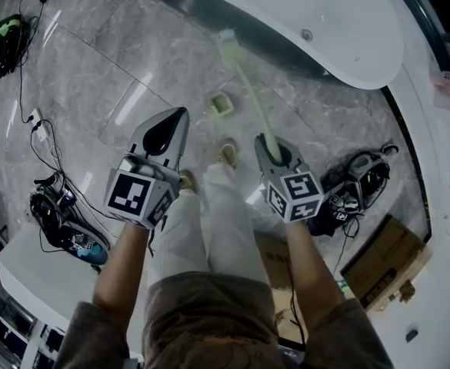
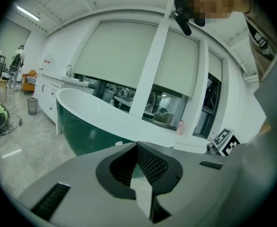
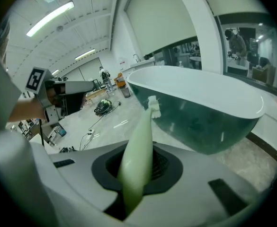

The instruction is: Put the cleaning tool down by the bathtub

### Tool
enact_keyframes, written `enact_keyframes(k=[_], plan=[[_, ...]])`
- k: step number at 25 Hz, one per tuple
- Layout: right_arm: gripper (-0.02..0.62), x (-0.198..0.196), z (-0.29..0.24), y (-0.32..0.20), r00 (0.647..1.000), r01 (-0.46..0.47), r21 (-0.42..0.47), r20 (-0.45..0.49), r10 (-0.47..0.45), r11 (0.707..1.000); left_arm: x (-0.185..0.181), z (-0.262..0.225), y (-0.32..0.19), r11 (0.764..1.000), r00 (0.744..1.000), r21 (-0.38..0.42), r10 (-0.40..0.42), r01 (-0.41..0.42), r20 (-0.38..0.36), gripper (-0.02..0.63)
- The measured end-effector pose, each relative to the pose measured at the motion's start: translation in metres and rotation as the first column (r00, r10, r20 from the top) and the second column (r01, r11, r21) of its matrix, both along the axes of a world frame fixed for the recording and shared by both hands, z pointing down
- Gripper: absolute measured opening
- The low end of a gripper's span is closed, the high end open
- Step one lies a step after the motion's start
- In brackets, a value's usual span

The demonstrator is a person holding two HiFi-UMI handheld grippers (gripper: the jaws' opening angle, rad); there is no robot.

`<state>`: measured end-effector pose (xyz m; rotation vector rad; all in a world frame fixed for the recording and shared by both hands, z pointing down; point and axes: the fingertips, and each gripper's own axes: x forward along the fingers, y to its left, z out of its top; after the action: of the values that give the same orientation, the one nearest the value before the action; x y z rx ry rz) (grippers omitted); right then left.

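Observation:
The cleaning tool (image 1: 248,91) is a pale green long-handled brush. My right gripper (image 1: 271,151) is shut on the lower end of its handle. The brush head (image 1: 228,43) points out toward the dark side of the white-rimmed bathtub (image 1: 325,29), above the marble floor. In the right gripper view the handle (image 3: 139,141) runs up between the jaws of the right gripper (image 3: 137,169), with the green-sided bathtub (image 3: 209,112) just beyond. My left gripper (image 1: 177,121) hovers beside it, shut and with nothing in it. In its own view the left gripper (image 2: 137,148) faces the bathtub (image 2: 91,122).
A small green square holder (image 1: 221,104) sits on the floor near the tub. Bags and cables lie at the left (image 1: 61,225) and far left (image 1: 5,41). A black bag (image 1: 359,181) and a cardboard box (image 1: 386,264) lie at the right. The person's legs (image 1: 209,221) stand between the grippers.

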<state>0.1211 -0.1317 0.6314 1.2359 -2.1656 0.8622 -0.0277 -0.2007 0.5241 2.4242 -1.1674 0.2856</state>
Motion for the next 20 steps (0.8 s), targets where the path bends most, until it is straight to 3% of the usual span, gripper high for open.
enact_keyframes(k=[10,20], plan=[[0.040,-0.007,0.083,-0.006,0.997,0.051,-0.135,-0.057,-0.060,0.989,-0.002,0.020,0.002,1.000,1.000,-0.022,-0.009,0.009,-0.004,0.002],[0.040,-0.013,0.171,-0.004,0.983,0.087,-0.283,-0.129,-0.127,0.955,-0.018,0.041,0.001,0.998,0.999,-0.052,-0.039,0.039,0.001,0.002]])
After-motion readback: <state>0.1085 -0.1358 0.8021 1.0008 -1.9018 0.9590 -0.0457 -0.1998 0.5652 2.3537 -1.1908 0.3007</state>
